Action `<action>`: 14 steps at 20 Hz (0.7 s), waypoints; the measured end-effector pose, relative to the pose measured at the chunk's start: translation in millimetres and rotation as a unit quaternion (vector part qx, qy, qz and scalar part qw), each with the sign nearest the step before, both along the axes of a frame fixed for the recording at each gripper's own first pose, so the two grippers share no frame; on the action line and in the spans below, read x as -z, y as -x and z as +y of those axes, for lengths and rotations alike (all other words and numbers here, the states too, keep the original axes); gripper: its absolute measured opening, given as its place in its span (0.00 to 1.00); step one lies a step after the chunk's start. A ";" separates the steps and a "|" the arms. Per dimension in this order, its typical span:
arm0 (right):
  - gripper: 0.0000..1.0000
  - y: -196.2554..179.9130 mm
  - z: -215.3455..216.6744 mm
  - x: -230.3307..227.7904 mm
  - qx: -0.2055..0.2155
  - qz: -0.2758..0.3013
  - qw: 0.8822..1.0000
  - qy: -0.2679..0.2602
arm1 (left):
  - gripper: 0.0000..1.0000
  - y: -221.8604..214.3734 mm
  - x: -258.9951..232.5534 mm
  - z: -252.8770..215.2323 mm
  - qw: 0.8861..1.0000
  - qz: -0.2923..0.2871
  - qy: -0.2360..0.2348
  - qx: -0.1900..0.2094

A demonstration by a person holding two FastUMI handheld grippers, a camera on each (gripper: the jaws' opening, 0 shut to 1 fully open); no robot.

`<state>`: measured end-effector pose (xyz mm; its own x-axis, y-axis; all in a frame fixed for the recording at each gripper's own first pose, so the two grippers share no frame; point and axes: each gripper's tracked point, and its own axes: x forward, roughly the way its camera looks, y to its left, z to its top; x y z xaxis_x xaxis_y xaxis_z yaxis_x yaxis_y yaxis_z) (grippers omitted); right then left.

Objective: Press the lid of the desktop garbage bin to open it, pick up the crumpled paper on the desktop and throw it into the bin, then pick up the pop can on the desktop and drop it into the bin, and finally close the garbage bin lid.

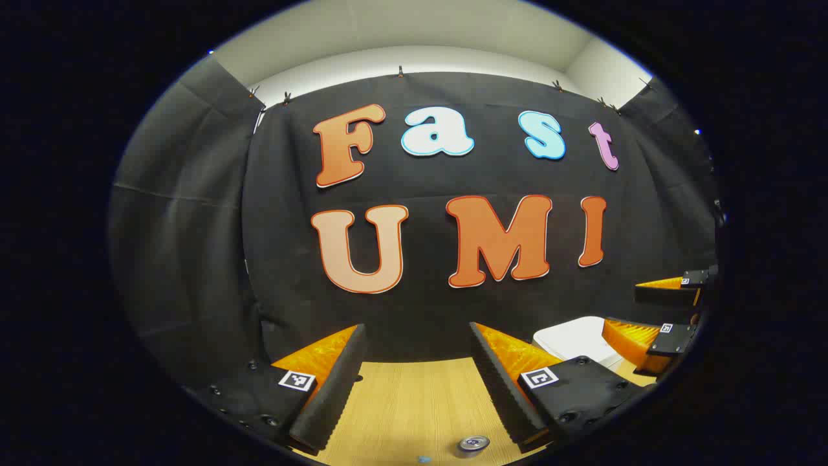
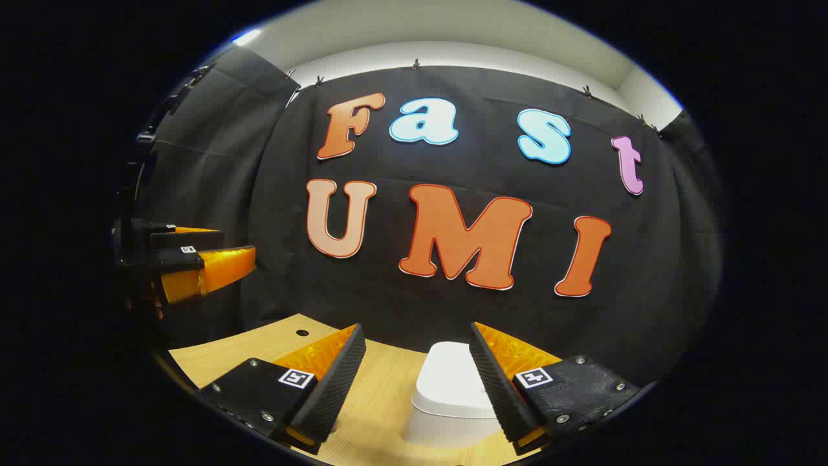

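Both grippers hang above the counter (image 1: 401,401) with jaws wide apart, holding and touching nothing. The white garbage bin (image 2: 453,388), lid down, sits below and between the right gripper (image 2: 417,382) jaws. The pop can (image 1: 473,444) stands left of the bin, beneath the left gripper (image 1: 417,382).

wooden table (image 1: 401,401): bin (image 2: 453,395), can (image 1: 474,444).

A white garbage bin (image 2: 453,395) with rounded corners stands upright on the wooden table (image 2: 381,401), near its back edge, its lid shut. The pop can (image 1: 473,444) stands upright nearer the front, silver top showing.
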<state>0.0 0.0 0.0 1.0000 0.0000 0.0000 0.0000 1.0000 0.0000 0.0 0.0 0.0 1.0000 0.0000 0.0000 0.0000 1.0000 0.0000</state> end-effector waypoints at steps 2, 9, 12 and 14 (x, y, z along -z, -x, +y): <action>0.97 3.2 -2.5 2.6 -0.001 0.002 1.000 -0.005 | 0.99 5.5 8.7 -2.3 1.000 0.010 -0.001 -0.001; 0.97 5.3 -13.2 1.6 -0.009 0.006 1.000 -0.028 | 0.95 18.2 5.5 -3.4 1.000 0.003 -0.010 -0.016; 0.97 4.9 -15.2 -1.5 -0.009 -0.004 1.000 -0.023 | 0.95 21.6 6.1 0.1 1.000 0.000 -0.013 -0.023; 0.97 5.8 -12.0 -0.4 -0.014 -0.007 1.000 -0.023 | 0.95 22.4 7.1 2.5 1.000 0.000 -0.014 -0.025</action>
<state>-5.8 -12.0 0.4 0.9995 0.0268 0.0137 -0.0274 0.9986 0.0456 -22.4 2.5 -7.1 0.9987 0.0504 0.0001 -0.0504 0.9983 0.0284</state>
